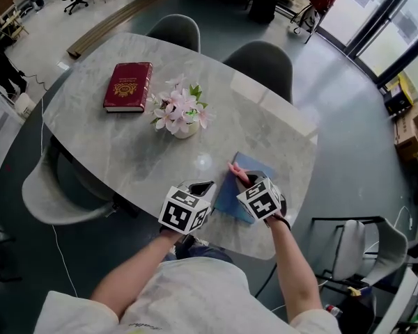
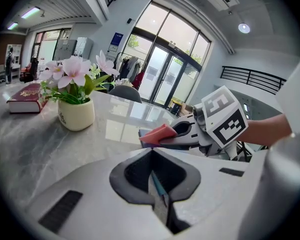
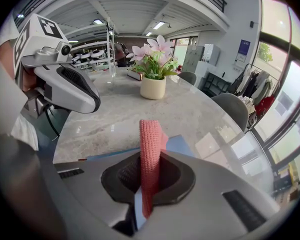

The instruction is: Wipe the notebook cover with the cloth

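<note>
Notebook wipe: cloth in grip, strokes judged barely begun

Item: blue notebook [image 1: 227, 196], lying flat on the near right part of the marble table [image 1: 125, 152], close to its near edge.
Tool: pink knitted cloth [image 3: 150, 154], pinched in the jaws of the right gripper [image 1: 249, 183]; a folded strip sticks out past the tips, over the notebook's far left corner. Contact with the cover cannot be told.
Left gripper [image 2: 157, 184]: jaws drawn together with nothing seen between them, set just left of the notebook at the near edge; whether it touches the notebook cannot be told.
Other stock: pot of pink flowers [image 1: 184, 129] mid-table; red book [image 1: 129, 85] at the far left, well apart from the work.
Progress, as judged: cloth is picked up and brought to the cover, so the fetching is done. Cover shows no mark or wiped band, and much of it is hidden under the right gripper. Wiping across the cover is taken as mostly left to do
</note>
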{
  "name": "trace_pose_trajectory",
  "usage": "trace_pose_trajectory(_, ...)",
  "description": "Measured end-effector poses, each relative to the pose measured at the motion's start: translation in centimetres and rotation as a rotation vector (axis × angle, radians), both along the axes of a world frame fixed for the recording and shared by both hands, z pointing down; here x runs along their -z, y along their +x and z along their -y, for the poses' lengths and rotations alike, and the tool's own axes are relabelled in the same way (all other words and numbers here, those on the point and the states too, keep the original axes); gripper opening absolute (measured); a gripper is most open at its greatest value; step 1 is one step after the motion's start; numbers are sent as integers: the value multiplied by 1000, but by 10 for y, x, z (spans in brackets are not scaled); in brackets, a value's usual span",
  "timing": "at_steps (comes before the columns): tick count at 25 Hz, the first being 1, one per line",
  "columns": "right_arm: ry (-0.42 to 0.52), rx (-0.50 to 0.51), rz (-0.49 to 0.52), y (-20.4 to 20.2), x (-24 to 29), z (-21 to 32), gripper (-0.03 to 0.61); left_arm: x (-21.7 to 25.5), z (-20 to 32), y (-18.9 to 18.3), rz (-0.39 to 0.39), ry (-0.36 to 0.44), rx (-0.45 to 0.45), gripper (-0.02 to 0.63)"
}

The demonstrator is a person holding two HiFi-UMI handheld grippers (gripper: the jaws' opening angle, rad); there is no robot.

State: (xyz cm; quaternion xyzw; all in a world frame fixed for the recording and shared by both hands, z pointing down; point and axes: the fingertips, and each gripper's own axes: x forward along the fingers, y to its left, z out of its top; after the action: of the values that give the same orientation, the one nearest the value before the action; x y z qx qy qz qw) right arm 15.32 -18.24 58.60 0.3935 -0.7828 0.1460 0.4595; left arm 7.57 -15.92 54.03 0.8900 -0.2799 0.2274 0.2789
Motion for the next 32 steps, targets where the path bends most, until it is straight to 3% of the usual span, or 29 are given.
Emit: trace_pose_trajectory(32, -11, -69, 21, -42, 1, -70, 14, 13, -44, -23, -7, 34, -125, 3)
